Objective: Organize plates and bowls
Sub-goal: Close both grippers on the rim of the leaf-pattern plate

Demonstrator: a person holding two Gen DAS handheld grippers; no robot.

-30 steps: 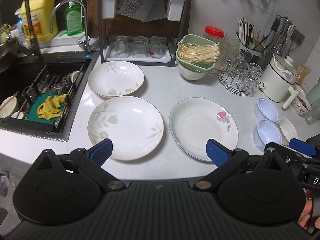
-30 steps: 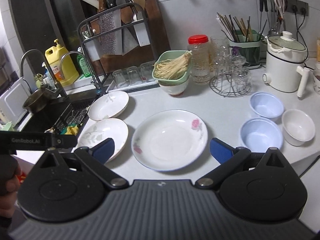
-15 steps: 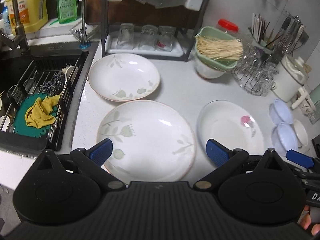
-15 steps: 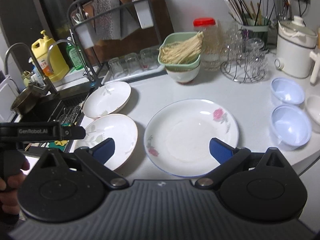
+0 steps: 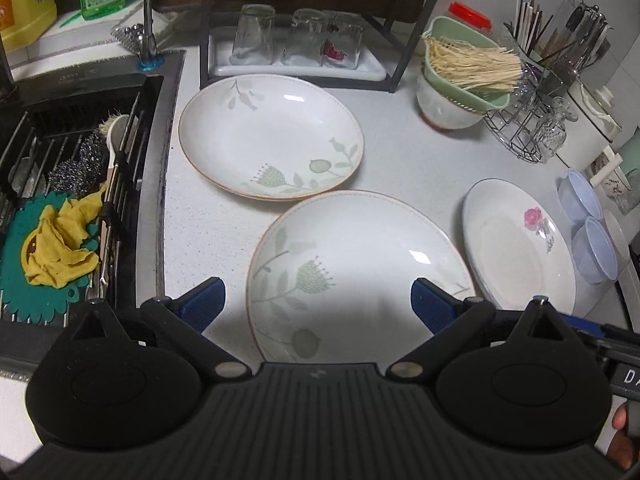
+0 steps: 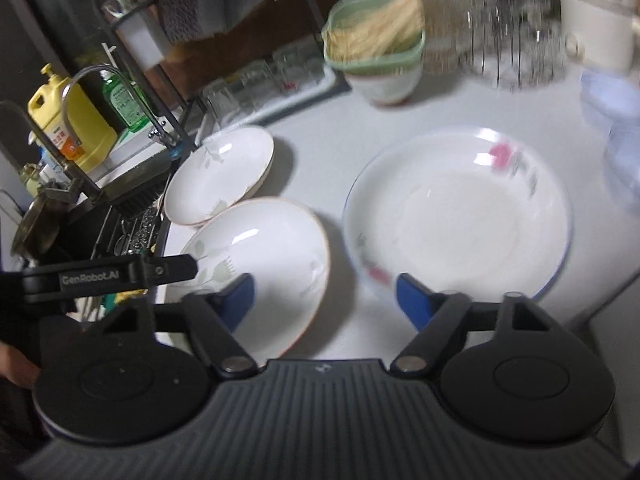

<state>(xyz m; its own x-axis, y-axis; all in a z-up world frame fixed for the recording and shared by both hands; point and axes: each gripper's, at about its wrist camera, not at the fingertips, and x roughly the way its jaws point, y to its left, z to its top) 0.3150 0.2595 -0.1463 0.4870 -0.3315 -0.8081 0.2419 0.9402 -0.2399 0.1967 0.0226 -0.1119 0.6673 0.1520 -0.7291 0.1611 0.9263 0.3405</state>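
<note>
Two white plates with green leaf prints lie on the grey counter: a near plate (image 5: 360,268) and a far plate (image 5: 272,136) by the sink. A white rose plate (image 5: 520,248) lies to their right. My left gripper (image 5: 316,306) is open and empty, low over the near leaf plate's front rim. My right gripper (image 6: 326,300) is open and empty, above the gap between the near leaf plate (image 6: 264,256) and the rose plate (image 6: 456,216). The far leaf plate (image 6: 220,176) sits behind. Two pale blue bowls (image 5: 594,252) stand at the right.
A sink (image 5: 68,160) with a rack, scrubbers and a yellow cloth is at the left. A glass rack (image 5: 296,40), a green colander of noodles (image 5: 468,68) on a bowl, a wire glass holder (image 5: 532,132) and a white pot stand at the back.
Both grippers moved forward and down toward the plates. The left one shifted left, closing in on the near leaf plate. The right one swung left; its view is blurred.
</note>
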